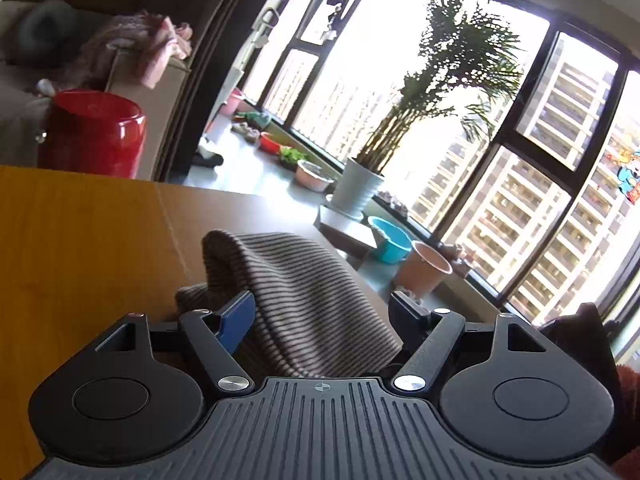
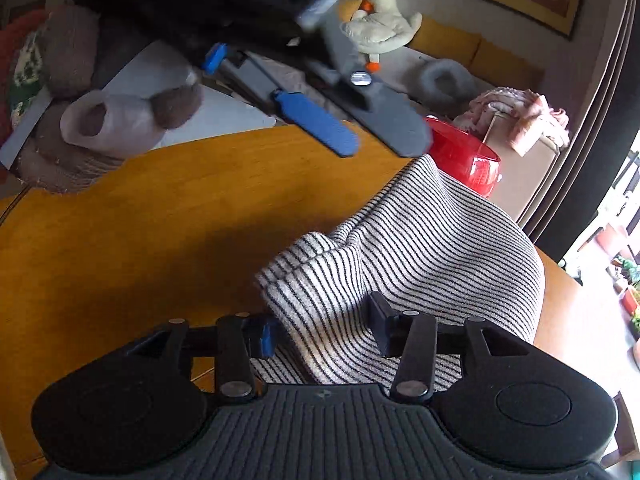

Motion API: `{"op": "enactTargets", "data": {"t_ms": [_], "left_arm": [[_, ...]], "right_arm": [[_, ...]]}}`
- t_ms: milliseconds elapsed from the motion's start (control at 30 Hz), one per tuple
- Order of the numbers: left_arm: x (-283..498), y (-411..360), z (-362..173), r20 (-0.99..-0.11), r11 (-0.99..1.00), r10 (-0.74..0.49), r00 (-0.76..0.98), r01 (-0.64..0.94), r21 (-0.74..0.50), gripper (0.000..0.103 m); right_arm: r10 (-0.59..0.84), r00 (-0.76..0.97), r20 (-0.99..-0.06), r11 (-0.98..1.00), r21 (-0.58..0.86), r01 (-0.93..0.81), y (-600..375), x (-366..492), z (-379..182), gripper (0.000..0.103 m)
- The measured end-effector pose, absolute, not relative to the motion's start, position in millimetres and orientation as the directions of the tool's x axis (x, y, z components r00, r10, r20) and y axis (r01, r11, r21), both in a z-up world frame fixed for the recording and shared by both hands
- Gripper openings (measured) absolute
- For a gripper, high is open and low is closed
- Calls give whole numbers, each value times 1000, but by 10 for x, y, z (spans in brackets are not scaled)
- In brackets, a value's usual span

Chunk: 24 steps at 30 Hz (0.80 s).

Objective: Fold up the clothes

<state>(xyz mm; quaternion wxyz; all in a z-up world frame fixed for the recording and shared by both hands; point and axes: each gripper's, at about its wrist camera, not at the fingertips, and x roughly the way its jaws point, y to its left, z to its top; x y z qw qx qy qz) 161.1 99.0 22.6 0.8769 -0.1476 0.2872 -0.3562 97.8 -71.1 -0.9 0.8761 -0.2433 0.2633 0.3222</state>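
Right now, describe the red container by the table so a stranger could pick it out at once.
Start at the orange-brown wooden table where the striped garment is bunched. Look past its far edge, toward the beige box draped with pink cloth. The red container stands there, glossy and translucent with a round rim, the only bright red thing nearby.

A red stool [image 1: 94,132], potted palm [image 1: 360,190], blue basin [image 1: 390,238] and plush duck [image 2: 380,20] surround the wooden table [image 1: 80,240].

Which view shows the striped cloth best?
The right wrist view: the striped cloth is well lit there, with its rolled edge and stripes clear against the table. The left wrist view shows it backlit and darker, and partly hidden behind the tongs.
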Motion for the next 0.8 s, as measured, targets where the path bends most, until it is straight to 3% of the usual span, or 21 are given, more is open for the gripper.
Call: {"op": "enactTargets", "data": {"t_ms": [233, 400, 467, 800], "left_arm": [[1896, 752, -164, -445, 710, -703, 555, 504, -493, 54], [1853, 916, -242, -405, 681, -726, 556, 497, -538, 54], [1825, 914, -264, -391, 678, -728, 564, 504, -535, 54], [1708, 977, -349, -354, 662, -741, 571, 531, -530, 54]], "right_arm": [[416, 661, -625, 682, -266, -681, -815, 879, 74, 50], [509, 615, -603, 747, -46, -663, -1244, 911, 428, 61], [513, 632, -580, 789, 29, -614, -1460, 1003, 561, 74], [449, 691, -566, 879, 419, -228, -2133, 1983, 352, 78]]}}
